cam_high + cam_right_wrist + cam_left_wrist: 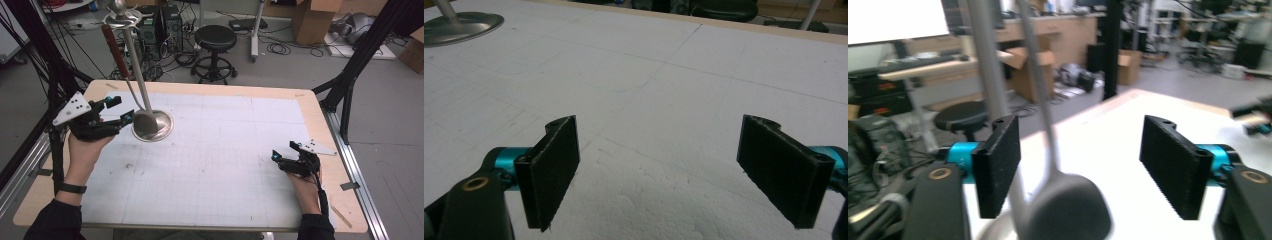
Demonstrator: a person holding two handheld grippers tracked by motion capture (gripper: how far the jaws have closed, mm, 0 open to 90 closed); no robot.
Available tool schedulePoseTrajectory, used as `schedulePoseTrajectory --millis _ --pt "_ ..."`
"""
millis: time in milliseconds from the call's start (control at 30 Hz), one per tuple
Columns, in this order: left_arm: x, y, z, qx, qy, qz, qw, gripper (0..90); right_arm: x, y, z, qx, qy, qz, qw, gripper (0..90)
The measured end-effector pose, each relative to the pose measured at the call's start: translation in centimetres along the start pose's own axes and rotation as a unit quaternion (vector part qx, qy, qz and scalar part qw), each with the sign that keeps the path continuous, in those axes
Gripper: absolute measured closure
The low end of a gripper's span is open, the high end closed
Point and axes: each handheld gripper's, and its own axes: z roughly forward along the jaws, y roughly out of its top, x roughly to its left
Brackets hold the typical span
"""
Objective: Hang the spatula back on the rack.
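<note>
Beside stand (pixel 152 125) | left gripper (pixel 117 111) jaws spread around ladle (pixel 1068 207), untouched | right gripper (pixel 285 155) jaws spread, empty

Dark sleeves and a black wristband (pixel 73 188) were worn; black ribbed jaws on blue mounts and grey screw-dotted plates (pixel 73 107) were seen.

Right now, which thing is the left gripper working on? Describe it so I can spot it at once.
Start at the white mat on the table and go to its far left corner, where a metal stand rises from a round base. Hanging from the stand's top is a ladle, its bowl beside the left gripper. Its red handle marks it out from the bare pole.
</note>
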Motion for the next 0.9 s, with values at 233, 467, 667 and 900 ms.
schedulePoseTrajectory --millis 233,467,667,900 --pt "-1.3 -3.0 0.3 0.027 -0.037 -0.003 0.9989 27.6 0.0 0.0 0.0 0.000 -0.001 -0.002 1.0000 16.4" --pt "-2.0 -6.0 1.0 0.037 -0.044 -0.029 0.9979 27.4 0.0 0.0 0.0 0.000 0.000 0.000 1.0000 16.5" --pt "-3.2 -7.0 2.1 0.072 -0.055 -0.015 0.9958 26.8 0.0 0.0 0.0 0.000 0.001 -0.001 1.0000 16.6" --pt "-4.3 -8.5 3.8 0.108 -0.079 -0.006 0.9910 27.4 0.0 0.0 0.0 0.001 0.000 -0.008 1.0000 16.6"
